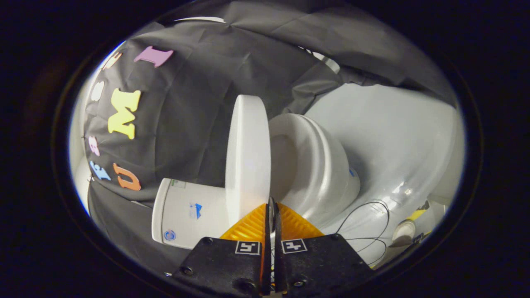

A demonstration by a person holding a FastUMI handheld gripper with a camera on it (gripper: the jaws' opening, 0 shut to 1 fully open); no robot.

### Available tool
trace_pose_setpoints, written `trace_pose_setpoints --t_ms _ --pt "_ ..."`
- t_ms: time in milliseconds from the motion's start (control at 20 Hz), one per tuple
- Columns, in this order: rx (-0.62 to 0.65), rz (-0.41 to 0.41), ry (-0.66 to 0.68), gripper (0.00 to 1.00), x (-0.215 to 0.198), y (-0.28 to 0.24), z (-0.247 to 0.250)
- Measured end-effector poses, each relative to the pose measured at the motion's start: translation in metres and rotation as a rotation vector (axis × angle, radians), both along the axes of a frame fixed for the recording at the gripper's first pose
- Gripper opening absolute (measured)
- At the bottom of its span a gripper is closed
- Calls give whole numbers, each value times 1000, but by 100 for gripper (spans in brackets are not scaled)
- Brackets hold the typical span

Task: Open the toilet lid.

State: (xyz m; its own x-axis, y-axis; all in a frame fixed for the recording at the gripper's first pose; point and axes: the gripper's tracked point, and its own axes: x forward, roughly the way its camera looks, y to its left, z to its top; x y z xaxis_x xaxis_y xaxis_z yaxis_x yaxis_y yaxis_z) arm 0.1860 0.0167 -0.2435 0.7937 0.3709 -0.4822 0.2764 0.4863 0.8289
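The view is rolled sideways. The white toilet lid (pixel 247 159) stands lifted clear of the seat and bowl (pixel 319 165), with an open gap between them. The white tank (pixel 186 211) lies behind the lid, against the black cloth. My gripper (pixel 271 203) is shut, its fingers pressed together with nothing held between them. The fingertips sit right at the lid's near edge, on the side facing the seat; whether they touch it I cannot tell.
White floor (pixel 393 136) spreads beyond the bowl. Thin black cables (pixel 368 223) loop on it close to the fingers, beside a small pale and yellow object (pixel 405 231). Black cloth wall (pixel 186 124) hangs behind the toilet.
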Motion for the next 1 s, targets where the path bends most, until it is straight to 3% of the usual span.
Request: trace_pose_setpoints --t_ms 250,1000 --pt "-73 86 -85 6 3 25 46" --pt "-301 165 -135 8 1 73 110"
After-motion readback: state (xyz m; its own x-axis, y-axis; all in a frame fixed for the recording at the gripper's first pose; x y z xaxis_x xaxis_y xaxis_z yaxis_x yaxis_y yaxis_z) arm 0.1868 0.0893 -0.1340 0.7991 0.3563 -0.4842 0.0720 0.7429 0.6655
